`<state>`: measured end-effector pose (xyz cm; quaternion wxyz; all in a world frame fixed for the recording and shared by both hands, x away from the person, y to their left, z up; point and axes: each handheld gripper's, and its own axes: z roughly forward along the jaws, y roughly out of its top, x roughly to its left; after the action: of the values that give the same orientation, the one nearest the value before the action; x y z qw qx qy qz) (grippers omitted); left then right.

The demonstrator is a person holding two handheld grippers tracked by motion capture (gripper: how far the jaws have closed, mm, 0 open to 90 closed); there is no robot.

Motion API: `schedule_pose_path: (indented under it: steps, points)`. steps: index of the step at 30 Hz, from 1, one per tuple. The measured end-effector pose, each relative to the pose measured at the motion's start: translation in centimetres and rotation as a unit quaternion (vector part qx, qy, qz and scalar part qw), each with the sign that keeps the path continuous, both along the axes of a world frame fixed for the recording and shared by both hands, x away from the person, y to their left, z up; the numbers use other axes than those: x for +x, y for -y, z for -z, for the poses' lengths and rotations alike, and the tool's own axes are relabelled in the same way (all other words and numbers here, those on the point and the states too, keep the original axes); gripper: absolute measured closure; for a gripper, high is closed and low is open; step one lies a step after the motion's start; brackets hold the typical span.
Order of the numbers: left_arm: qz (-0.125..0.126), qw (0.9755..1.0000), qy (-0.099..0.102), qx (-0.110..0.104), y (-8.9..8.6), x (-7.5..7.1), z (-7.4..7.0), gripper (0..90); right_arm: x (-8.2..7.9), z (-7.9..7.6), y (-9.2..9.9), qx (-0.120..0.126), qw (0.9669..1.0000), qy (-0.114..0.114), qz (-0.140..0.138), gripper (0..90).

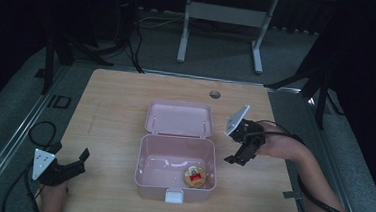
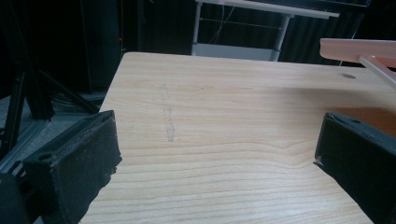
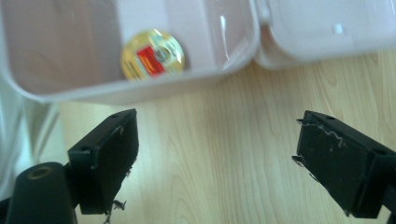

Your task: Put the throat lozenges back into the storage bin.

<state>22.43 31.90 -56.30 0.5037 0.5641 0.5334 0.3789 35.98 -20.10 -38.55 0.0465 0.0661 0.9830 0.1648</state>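
Ahead of the right hand-held gripper (image 3: 217, 161), jaws wide and empty, the small gold-lidded round tin (image 3: 152, 54) in the open pink lunchbox (image 3: 140, 91) looks light, rigid, slippery; grip its rim.

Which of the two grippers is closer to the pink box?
The right gripper: it hovers, jaws open, just beside the right wall of the pink box. The left gripper sits far off near the table's front left corner.

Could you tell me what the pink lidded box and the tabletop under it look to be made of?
The pink lidded box looks like thin, glossy, slightly translucent moulded plastic, given its rounded corners. The tabletop shows pale wood grain with a matt finish, possibly laminate.
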Motion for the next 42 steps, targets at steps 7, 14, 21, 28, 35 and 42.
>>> schedule_pose_path:
  steps: [7,14,21,28,35,42]
  points:
    - [0.0,1.0,-0.001,0.001,0.0,0.0,0.0,0.3,1.5,4.3,3.1,0.035,0.9973,0.023,0.06,12.0]
    - [0.001,1.0,-0.001,0.001,0.0,0.0,0.0,0.3,2.9,8.6,5.7,0.101,0.9802,0.081,0.15,12.0]
    - [0.001,1.0,-0.001,0.001,0.0,0.0,0.0,0.3,3.7,11.4,7.5,0.147,0.9559,0.117,0.226,12.0]
    - [0.001,1.0,-0.001,0.001,0.0,0.0,0.0,0.3,4.1,13.5,8.8,0.176,0.9268,0.147,0.297,11.4]
    - [0.002,1.0,-0.001,0.002,0.0,0.0,0.0,0.3,3.9,15.1,10.4,0.217,0.8803,0.191,0.377,11.4]
    - [0.001,1.0,-0.001,0.002,0.0,0.0,0.0,0.3,3.7,15.7,11.9,0.239,0.8461,0.214,0.426,11.4]
